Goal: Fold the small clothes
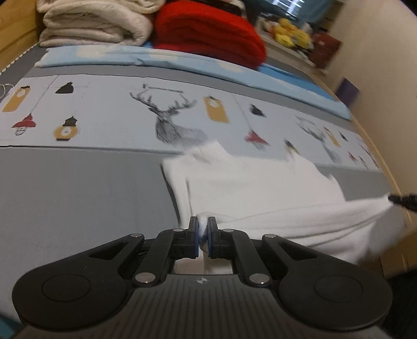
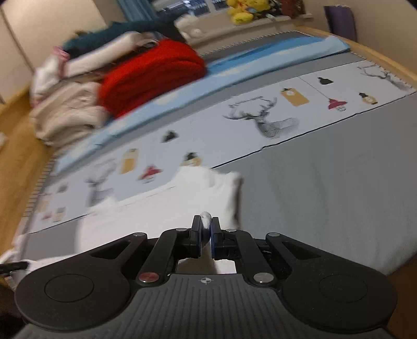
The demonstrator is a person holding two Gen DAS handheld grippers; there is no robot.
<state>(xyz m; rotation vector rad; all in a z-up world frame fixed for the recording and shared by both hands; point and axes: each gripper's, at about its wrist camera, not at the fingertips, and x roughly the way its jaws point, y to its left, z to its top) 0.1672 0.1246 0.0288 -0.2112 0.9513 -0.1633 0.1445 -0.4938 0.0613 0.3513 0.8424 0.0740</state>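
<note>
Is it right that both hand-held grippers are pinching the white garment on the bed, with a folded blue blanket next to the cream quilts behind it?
Not quite: the folded blanket beside the cream quilts is red, not blue, as the left wrist view shows. The rest holds: the left hand-held gripper and the right hand-held gripper are each shut on the white garment lying on the bed.

Yellow plush toys (image 1: pixel 292 34): blurred, perhaps ducks.
Folded red knit blanket (image 2: pixel 148 75): smeared by motion.
White cloth garment (image 1: pixel 260 193): lower edge hidden behind gripper body.
</note>
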